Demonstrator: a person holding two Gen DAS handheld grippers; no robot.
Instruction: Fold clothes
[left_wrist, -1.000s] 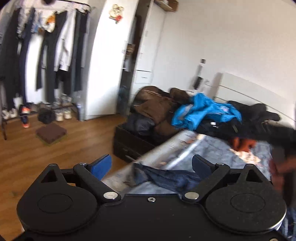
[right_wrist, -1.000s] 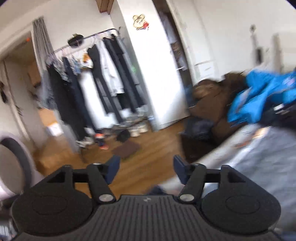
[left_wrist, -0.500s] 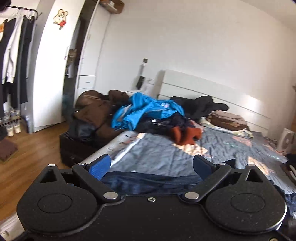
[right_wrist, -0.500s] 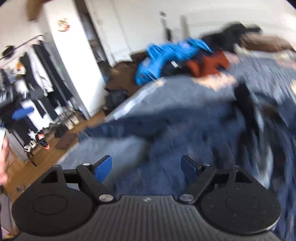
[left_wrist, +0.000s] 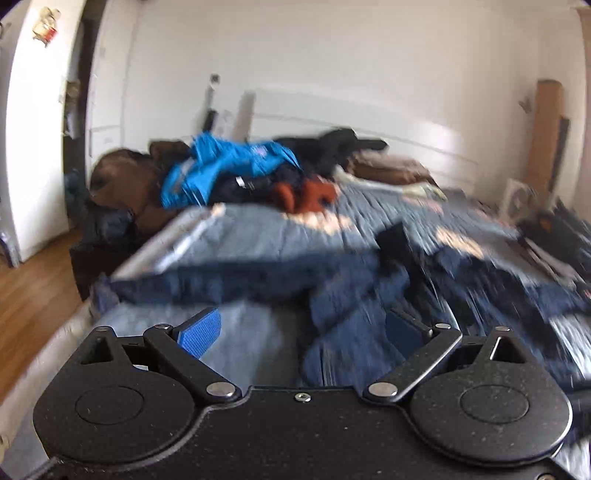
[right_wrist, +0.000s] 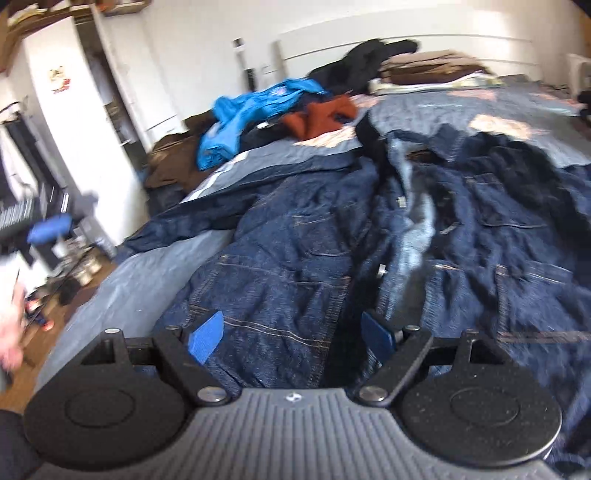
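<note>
A dark blue denim jacket (right_wrist: 295, 236) lies spread front-up on the blue-grey bed cover (right_wrist: 155, 266), one sleeve reaching left toward the bed's edge. The left wrist view shows the same jacket (left_wrist: 354, 295), blurred by motion. My right gripper (right_wrist: 291, 334) hovers open over the jacket's hem, its blue pads wide apart with nothing between them. My left gripper (left_wrist: 303, 330) is open too, low over the jacket's left part and the cover.
A pile of clothes sits at the head of the bed: a bright blue jacket (right_wrist: 255, 107), a rust-red garment (right_wrist: 321, 114), black and brown items (right_wrist: 373, 59). Brown clothing (left_wrist: 122, 177) lies beside the bed. A white wardrobe (right_wrist: 74, 122) and wooden floor (left_wrist: 29, 288) are on the left.
Both grippers swung from the clothes rack and floor toward the bed and dropped close over the denim jacket. The jacket now lies spread on the cover. Both stayed open.
</note>
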